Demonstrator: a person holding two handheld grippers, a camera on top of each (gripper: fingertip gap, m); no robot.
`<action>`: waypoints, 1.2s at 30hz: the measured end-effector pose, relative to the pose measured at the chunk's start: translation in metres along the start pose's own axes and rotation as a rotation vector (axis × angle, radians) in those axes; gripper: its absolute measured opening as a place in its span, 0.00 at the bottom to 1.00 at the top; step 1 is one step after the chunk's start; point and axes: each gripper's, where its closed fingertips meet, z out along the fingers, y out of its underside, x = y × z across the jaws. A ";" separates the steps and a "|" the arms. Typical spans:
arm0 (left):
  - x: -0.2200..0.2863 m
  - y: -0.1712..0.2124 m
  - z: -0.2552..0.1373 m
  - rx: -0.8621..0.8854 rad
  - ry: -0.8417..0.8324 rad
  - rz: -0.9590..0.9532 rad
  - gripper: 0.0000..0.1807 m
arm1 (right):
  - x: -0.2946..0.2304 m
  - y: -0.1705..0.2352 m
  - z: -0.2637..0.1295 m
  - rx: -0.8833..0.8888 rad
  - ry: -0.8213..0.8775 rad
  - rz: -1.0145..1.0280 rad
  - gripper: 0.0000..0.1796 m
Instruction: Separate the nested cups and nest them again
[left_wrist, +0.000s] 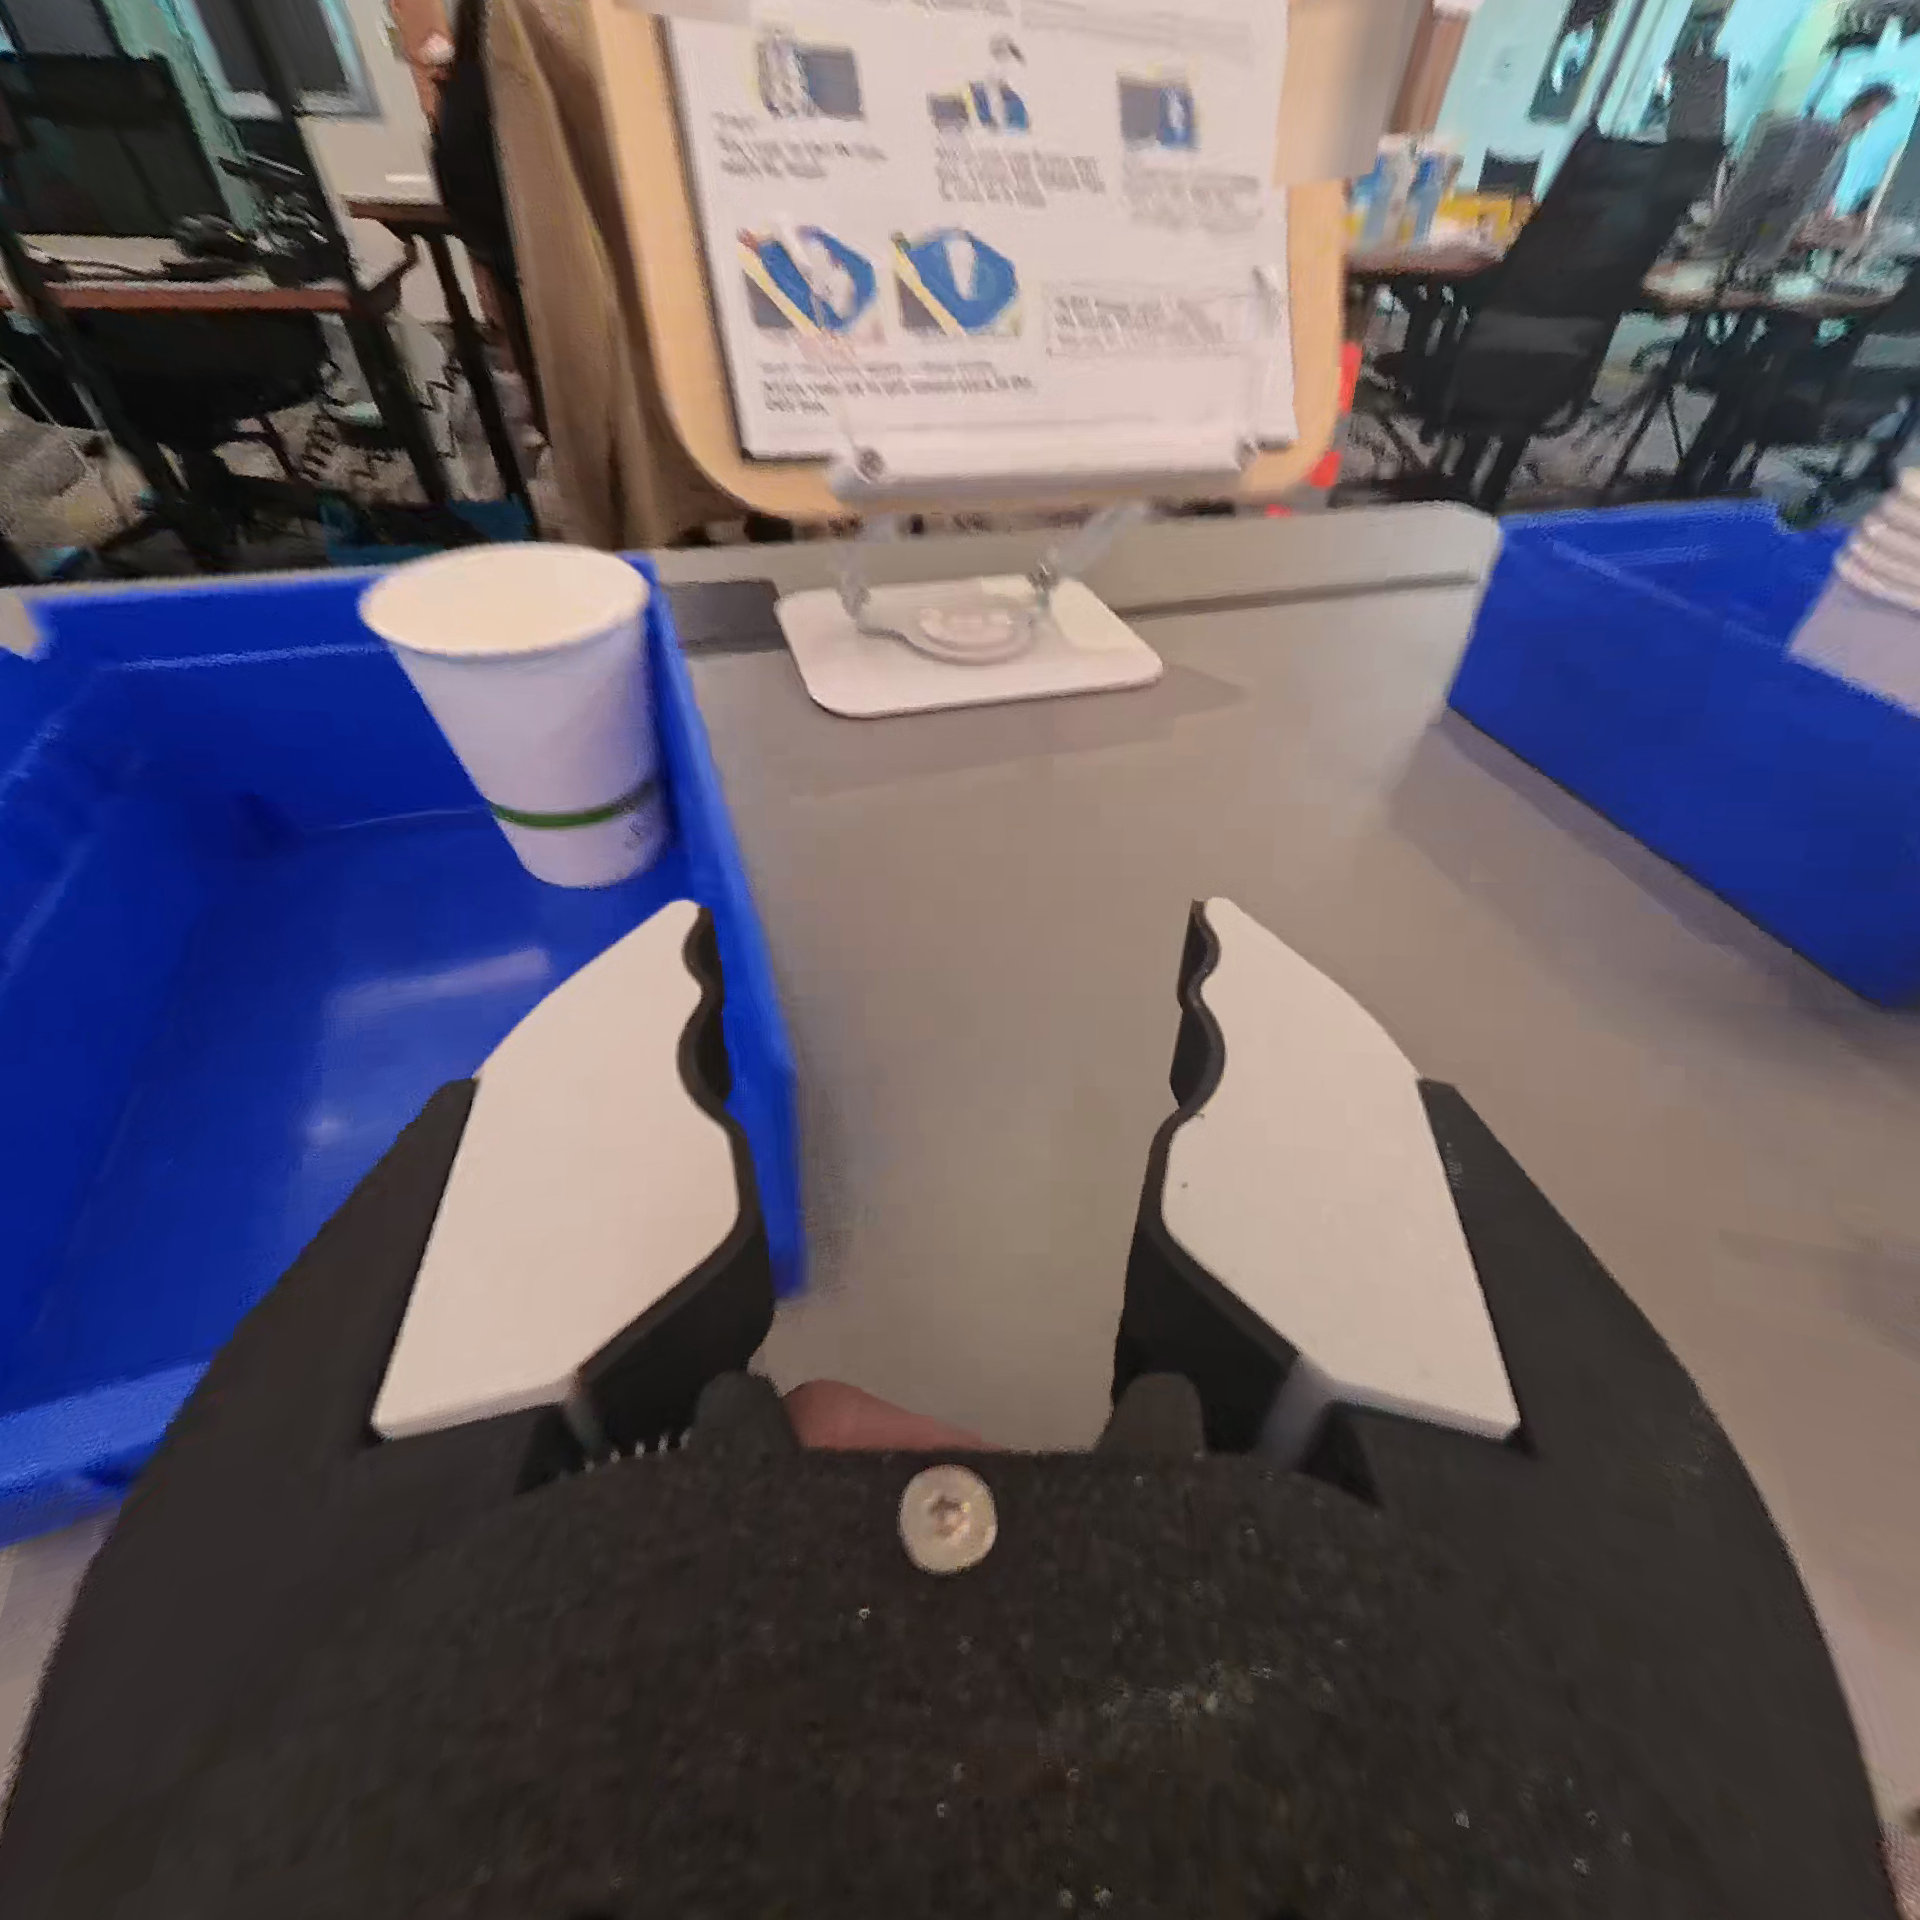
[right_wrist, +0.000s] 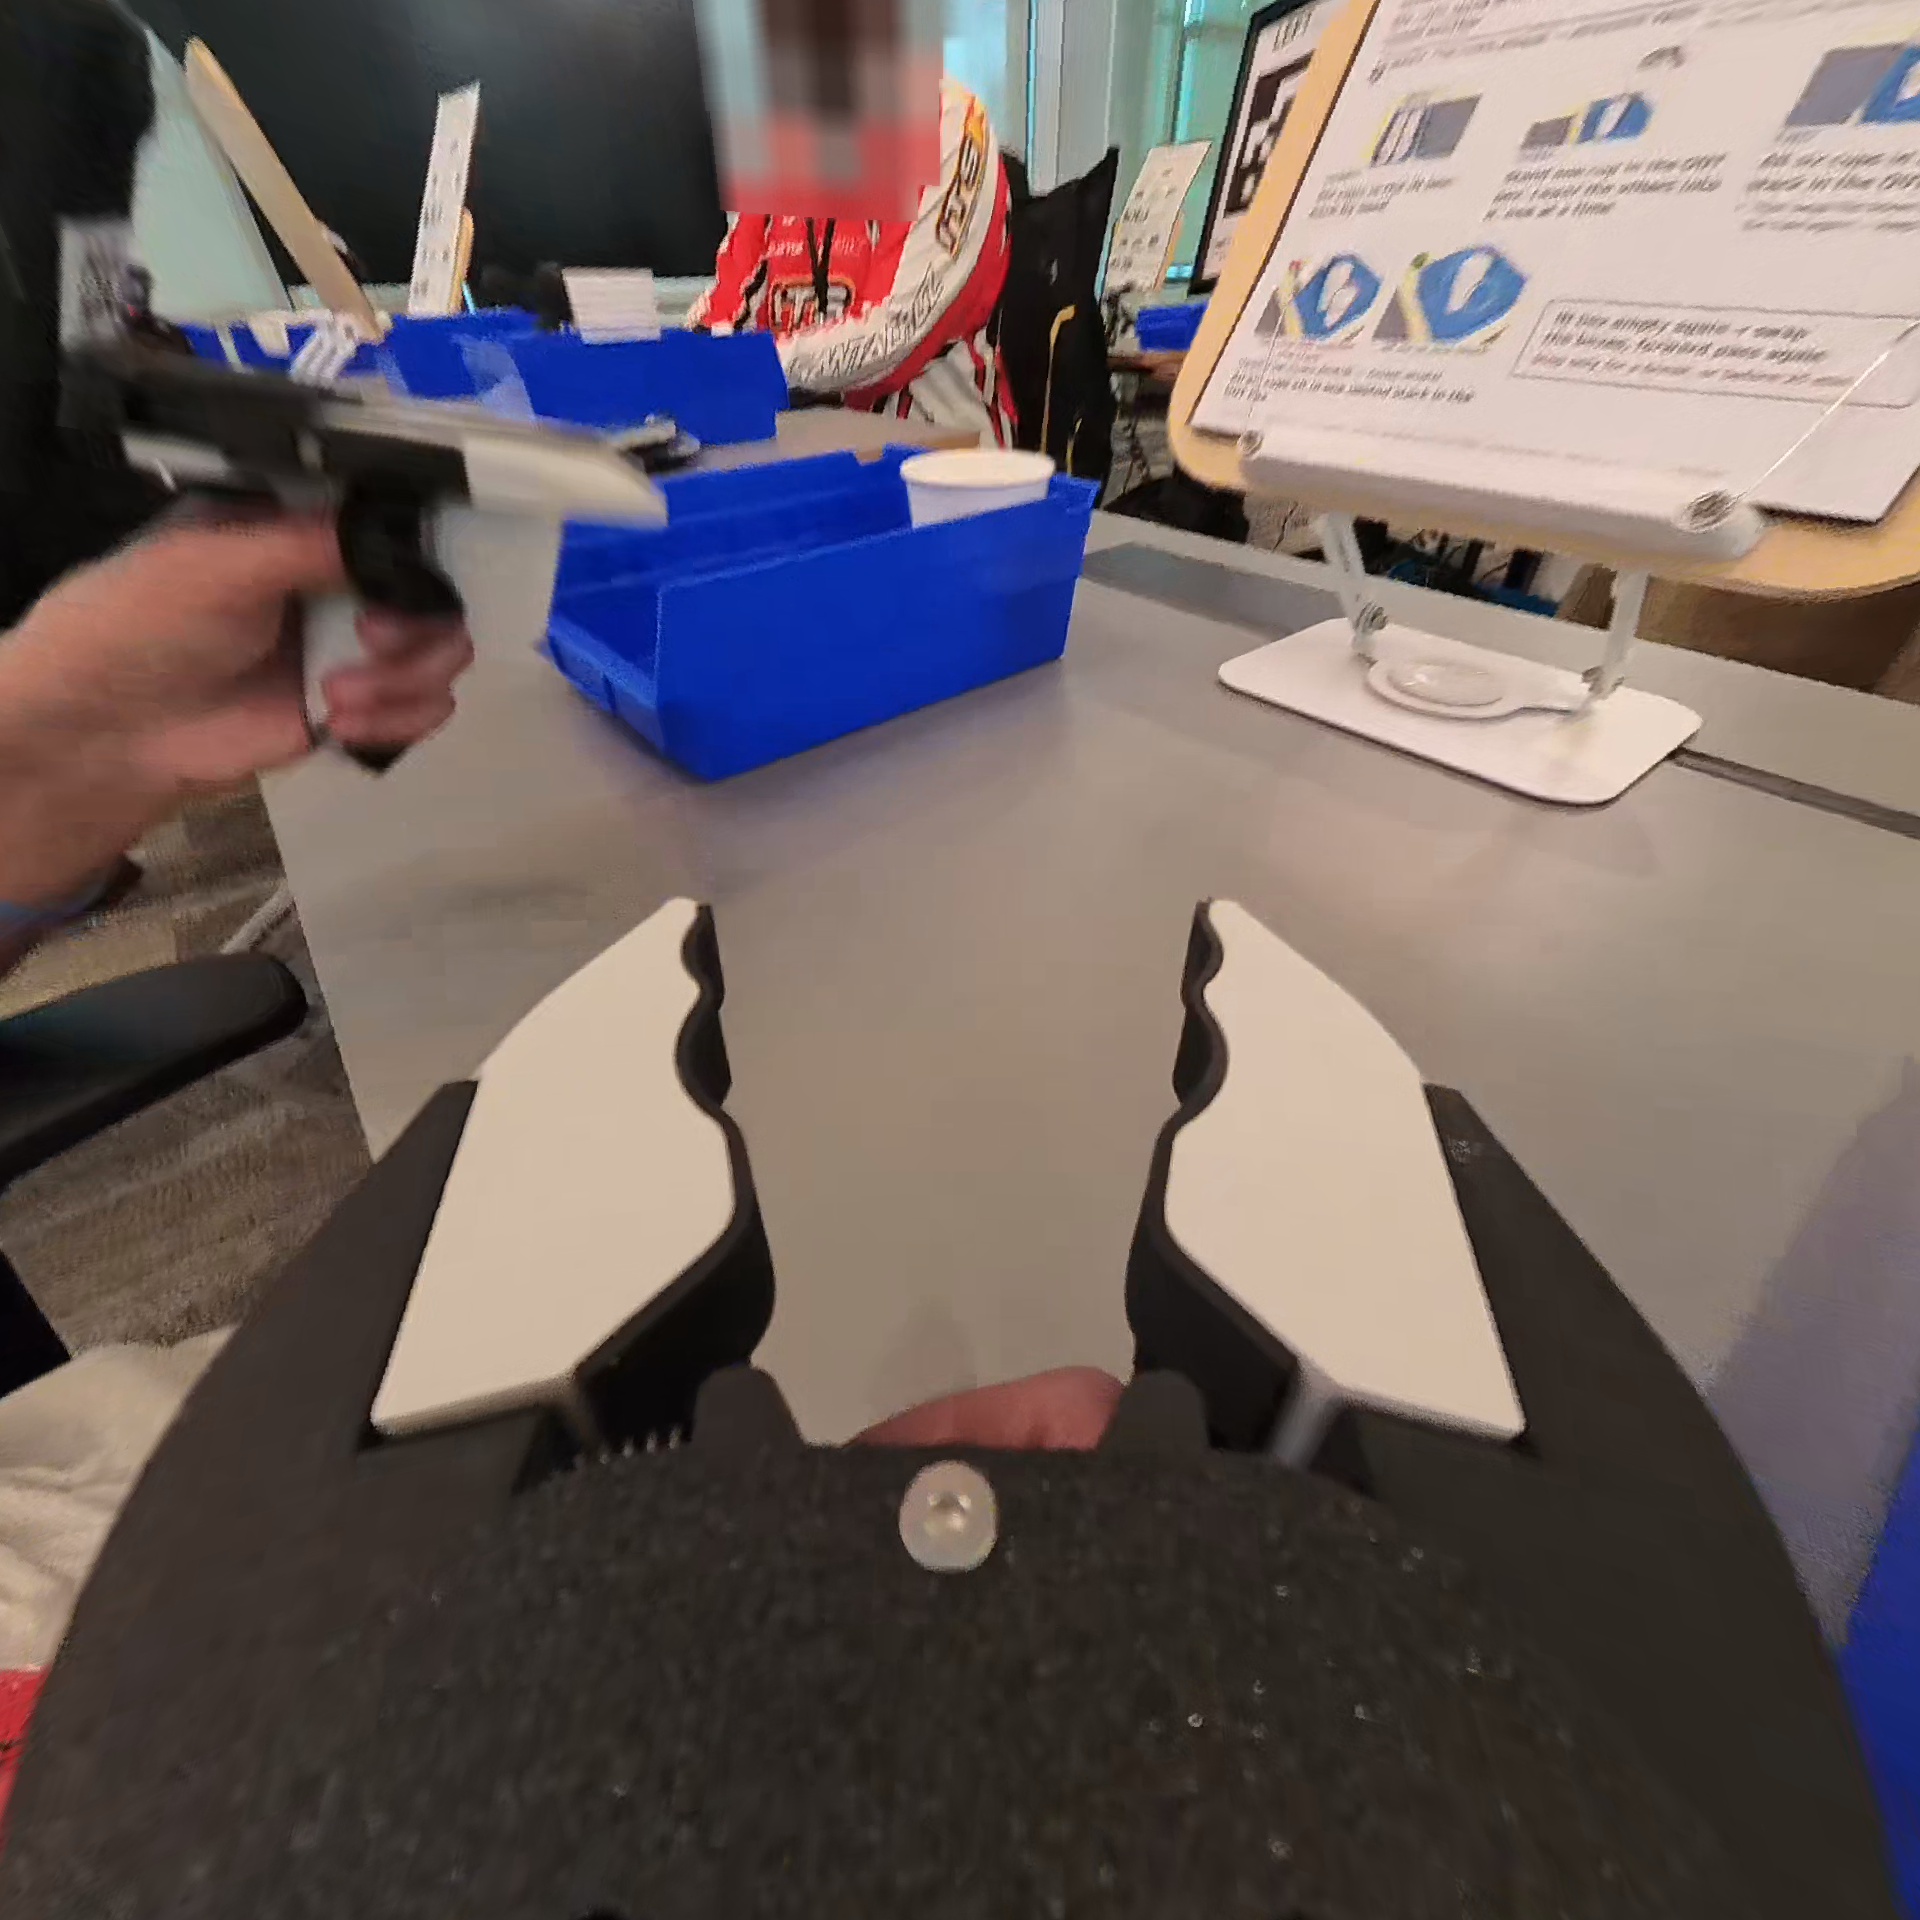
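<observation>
Cup (left_wrist: 530, 707) — white paper, green band, upright in blue bin (left_wrist: 208, 987) — both grippers spread, empty.

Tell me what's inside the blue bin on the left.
One white paper cup stands upright in the left blue bin's far right corner. The left gripper hides part of the bin floor.

Printed instruction sheet (right_wrist: 1621, 239) on its stand (pictures too) — writing blurred.

One white paper cup (left_wrist: 530, 707) with a green stripe is standing upright in the left blue bin's (left_wrist: 208, 1039) far corner. More nested cups (left_wrist: 1886, 561) are sitting in the right bin (left_wrist: 1662, 727).
</observation>
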 end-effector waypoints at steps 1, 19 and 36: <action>-0.016 -0.011 0.001 0.026 -0.028 -0.013 0.47 | -0.002 0.005 0.002 -0.022 -0.005 -0.005 0.47; -0.158 0.009 0.181 -0.238 0.157 -0.008 0.57 | 0.001 0.009 -0.002 -0.030 -0.076 0.120 0.44; -0.141 -0.038 0.094 -0.091 0.290 0.041 0.47 | 0.014 0.001 -0.012 -0.013 -0.062 0.112 0.41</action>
